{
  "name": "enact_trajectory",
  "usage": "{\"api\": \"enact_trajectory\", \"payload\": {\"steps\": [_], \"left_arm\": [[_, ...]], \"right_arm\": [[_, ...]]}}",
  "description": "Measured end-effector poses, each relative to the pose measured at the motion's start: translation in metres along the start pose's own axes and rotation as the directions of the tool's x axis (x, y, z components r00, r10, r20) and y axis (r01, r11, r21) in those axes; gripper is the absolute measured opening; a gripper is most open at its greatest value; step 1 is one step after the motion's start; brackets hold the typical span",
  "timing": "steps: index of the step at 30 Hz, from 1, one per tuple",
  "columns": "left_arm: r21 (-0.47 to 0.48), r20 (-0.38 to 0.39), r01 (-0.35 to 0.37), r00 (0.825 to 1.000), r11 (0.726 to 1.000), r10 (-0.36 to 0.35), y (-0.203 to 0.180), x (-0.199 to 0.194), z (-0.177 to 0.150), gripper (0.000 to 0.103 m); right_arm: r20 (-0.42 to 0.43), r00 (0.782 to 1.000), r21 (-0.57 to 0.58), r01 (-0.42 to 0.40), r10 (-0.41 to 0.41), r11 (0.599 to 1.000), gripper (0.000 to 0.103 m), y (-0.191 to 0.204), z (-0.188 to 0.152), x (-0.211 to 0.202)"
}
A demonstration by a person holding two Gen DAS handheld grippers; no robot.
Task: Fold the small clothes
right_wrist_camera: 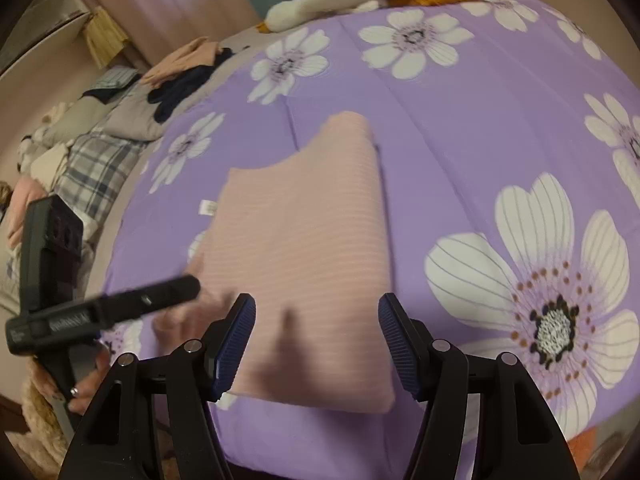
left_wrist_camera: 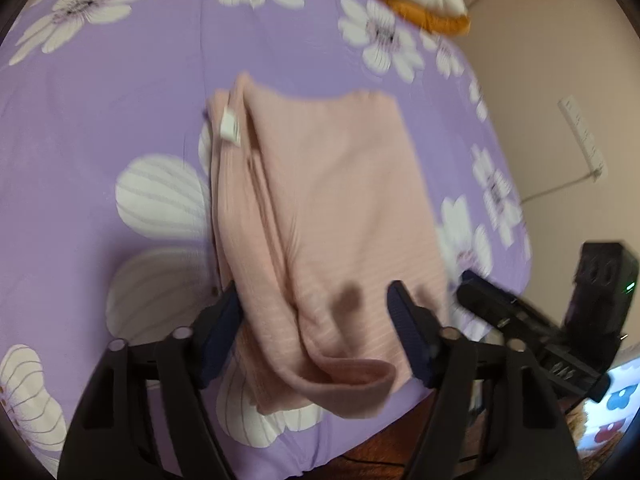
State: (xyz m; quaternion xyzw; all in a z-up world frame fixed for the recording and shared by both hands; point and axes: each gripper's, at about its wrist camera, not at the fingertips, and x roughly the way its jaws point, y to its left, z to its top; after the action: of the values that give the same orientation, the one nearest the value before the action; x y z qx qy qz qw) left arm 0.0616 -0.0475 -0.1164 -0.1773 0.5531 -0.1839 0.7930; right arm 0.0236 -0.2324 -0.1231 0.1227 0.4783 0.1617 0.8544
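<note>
Here, step in hand: the pink garment (left_wrist_camera: 320, 216) looks already doubled lengthwise, so my guess is the work stands between folds, with the final fold across its length yet to come.
Garment, place: it lies on the purple flowered bedspread (left_wrist_camera: 100, 92), filling the centre of the left wrist view and running from mid-frame down to the bottom centre; in the right wrist view it sits centre to lower centre.
Garment, shape: the layers stack along its left edge in the left wrist view, where a small white label (left_wrist_camera: 230, 127) shows in the upper middle; the near end curls up into a loose roll at lower centre.
Left tongs (left_wrist_camera: 316, 328): apart, one finger on each side of the garment's near end, gripping nothing.
Right tongs (right_wrist_camera: 316, 340): apart too, straddling the near edge at the bottom centre of their own view, empty.
Other views of the tools: the right tool shows at the lower right of the left wrist view, the left tool at the lower left of the right wrist view; both are blurred.
Next move, as I judge it: flatten the curled near end, pinch both near corners through all layers, and carry them to the far edge so the stack stays square.
Risk: a shallow pinch may lift the top layer only.
</note>
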Motion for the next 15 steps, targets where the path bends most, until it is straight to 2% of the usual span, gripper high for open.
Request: {"api": "enact_trajectory", "payload": {"steps": [1,3,5,7,15], "left_arm": [[0.007,-0.018,-0.022,1.000,1.000,0.022,0.002,0.006,-0.003,0.039],[0.013,-0.027,-0.066,0.997,0.998,0.066,0.008,0.013,-0.010,0.034],[0.003,-0.010,-0.042,0.999,0.999,0.042,0.014,0.010,-0.015,0.027],[0.001,-0.002,-0.020,1.000,1.000,0.020,0.015,0.004,-0.019,0.012],[0.072,0.114,-0.077,0.991,0.994,0.069,-0.004,-0.025,-0.026,0.009]], "right_arm": [[-0.003,1.000,0.002,0.008,-0.008,1.000,0.064,-0.002,-0.001,0.000],[-0.011,1.000,0.008,0.019,-0.019,1.000,0.064,-0.006,-0.002,0.002],[-0.019,1.000,0.017,0.018,-0.017,1.000,0.064,-0.009,-0.003,0.004],[-0.022,1.000,0.022,0.011,-0.011,1.000,0.064,-0.010,-0.003,0.005],[-0.012,1.000,0.016,-0.002,0.002,1.000,0.064,-0.009,-0.003,0.002]]}}
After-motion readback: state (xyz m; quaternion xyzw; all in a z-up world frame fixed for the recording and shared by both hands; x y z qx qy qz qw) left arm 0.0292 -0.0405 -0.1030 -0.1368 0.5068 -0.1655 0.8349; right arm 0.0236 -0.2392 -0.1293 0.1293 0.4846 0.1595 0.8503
